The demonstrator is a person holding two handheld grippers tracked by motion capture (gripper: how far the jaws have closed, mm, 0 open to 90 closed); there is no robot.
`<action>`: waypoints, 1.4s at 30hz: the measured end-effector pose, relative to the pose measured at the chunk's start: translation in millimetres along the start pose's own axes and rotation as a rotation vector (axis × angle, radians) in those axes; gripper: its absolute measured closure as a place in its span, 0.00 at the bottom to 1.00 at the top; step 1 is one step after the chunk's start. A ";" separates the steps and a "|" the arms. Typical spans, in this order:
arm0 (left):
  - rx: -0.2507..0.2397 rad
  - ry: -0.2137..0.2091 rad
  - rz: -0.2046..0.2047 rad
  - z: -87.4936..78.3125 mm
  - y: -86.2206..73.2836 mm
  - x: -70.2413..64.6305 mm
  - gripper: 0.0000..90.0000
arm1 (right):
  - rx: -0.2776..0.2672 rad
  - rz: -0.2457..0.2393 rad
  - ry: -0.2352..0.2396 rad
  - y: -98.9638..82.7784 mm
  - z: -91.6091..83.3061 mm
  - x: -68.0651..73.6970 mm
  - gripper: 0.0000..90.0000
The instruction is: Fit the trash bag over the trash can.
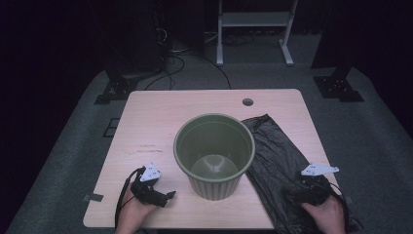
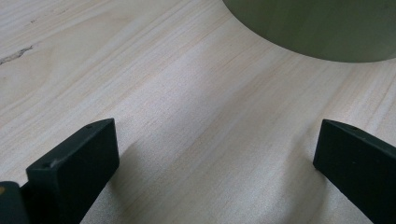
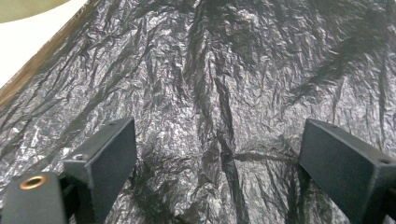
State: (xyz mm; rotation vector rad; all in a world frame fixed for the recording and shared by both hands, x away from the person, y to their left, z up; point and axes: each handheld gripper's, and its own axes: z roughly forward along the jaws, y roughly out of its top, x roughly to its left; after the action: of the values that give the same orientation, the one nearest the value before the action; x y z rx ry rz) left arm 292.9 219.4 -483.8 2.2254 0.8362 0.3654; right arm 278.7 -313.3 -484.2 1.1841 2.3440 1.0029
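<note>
A green plastic bin (image 1: pixel 214 153) stands upright and empty at the middle of the wooden table (image 1: pixel 160 126). A crumpled black plastic bag (image 1: pixel 277 156) lies flat to its right, reaching the table's front edge. My left gripper (image 1: pixel 168 196) rests on the table at the front left, open, with bare wood between its jaws and the bin's base (image 2: pixel 322 28) ahead. My right gripper (image 1: pixel 292 194) sits low over the bag (image 3: pixel 224 93) at the front right, open, jaws spread wide above the wrinkled plastic.
A round cable hole (image 1: pixel 248 102) sits near the table's far edge. Beyond the table are a white stand (image 1: pixel 253 29), black metal feet (image 1: pixel 114 87) and cables on the grey floor.
</note>
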 end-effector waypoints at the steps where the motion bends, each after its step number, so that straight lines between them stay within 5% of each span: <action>1: 0.000 0.000 0.000 0.0 0.0 0.0 0.00 | 0.006 0.000 -0.005 1.0 0.2 -0.3 0.11; 16: 0.000 0.000 0.000 0.1 0.0 0.1 0.00 | -0.025 0.029 -0.102 28.3 -0.6 -21.8 0.11; 24: 0.000 0.000 0.000 0.1 0.0 0.1 0.00 | 0.038 0.094 -0.156 27.5 8.7 -49.5 0.11; 31: 0.000 0.000 0.000 0.1 0.0 0.1 0.00 | 0.066 0.127 -0.126 18.9 10.7 -56.8 0.11; 42: 0.000 0.000 0.000 0.1 0.0 0.1 0.00 | 0.059 0.110 -0.034 29.8 20.2 -36.6 0.11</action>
State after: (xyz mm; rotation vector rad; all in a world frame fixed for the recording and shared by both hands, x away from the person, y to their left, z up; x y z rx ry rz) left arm 293.0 219.4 -483.8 2.2249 0.8362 0.3648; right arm 329.0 -321.4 -477.8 1.3542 2.3190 0.9471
